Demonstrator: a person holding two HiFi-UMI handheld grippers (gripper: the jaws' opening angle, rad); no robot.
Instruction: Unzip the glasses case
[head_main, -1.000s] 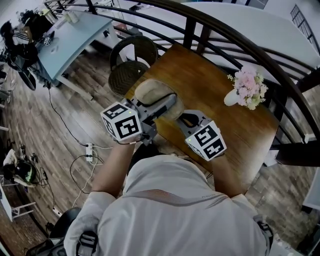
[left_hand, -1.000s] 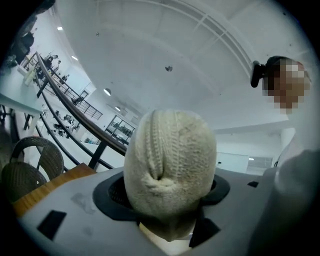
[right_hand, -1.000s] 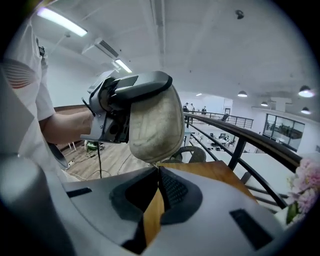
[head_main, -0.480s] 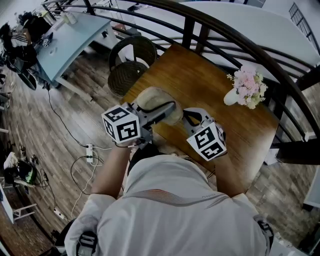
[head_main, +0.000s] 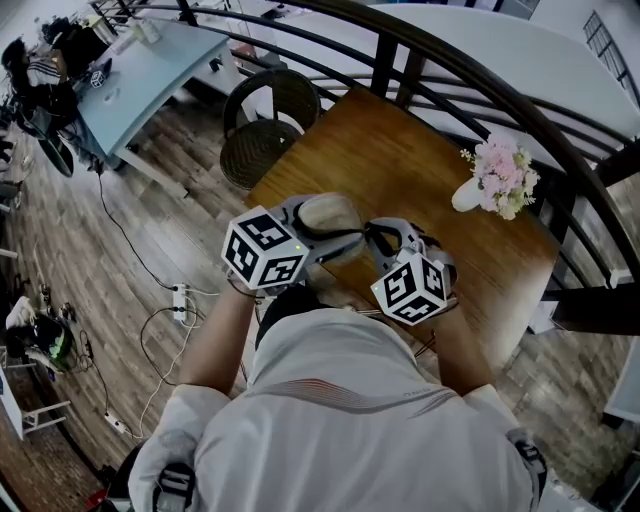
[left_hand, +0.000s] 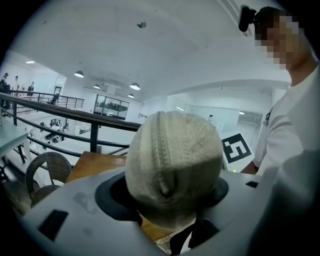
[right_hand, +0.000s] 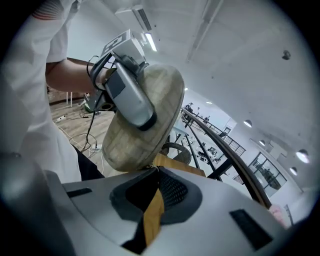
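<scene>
1. Left gripper view shows the left gripper (left_hand: 169, 194) clamped wide across the glasses case (left_hand: 172, 155), its jaws having just closed a little onto it. The case is held in the air over the near edge of the table (head_main: 400, 150), close to the person's chest.
2. The case looks light, with a felt-like cover over a probably stiff shell, so it should be grippy rather than slippery and hard to crush.
3. The zip track (left_hand: 159, 145) runs over the near end. The pull would be the place to take hold.
4. The right gripper (right_hand: 154, 171) has its jaws pressed together at the case's edge. Whether they pinch a pull is too small to tell.
5. Open air surrounds the case. The flower vase (head_main: 495, 180) and railing (head_main: 470, 65) stand well apart.
</scene>
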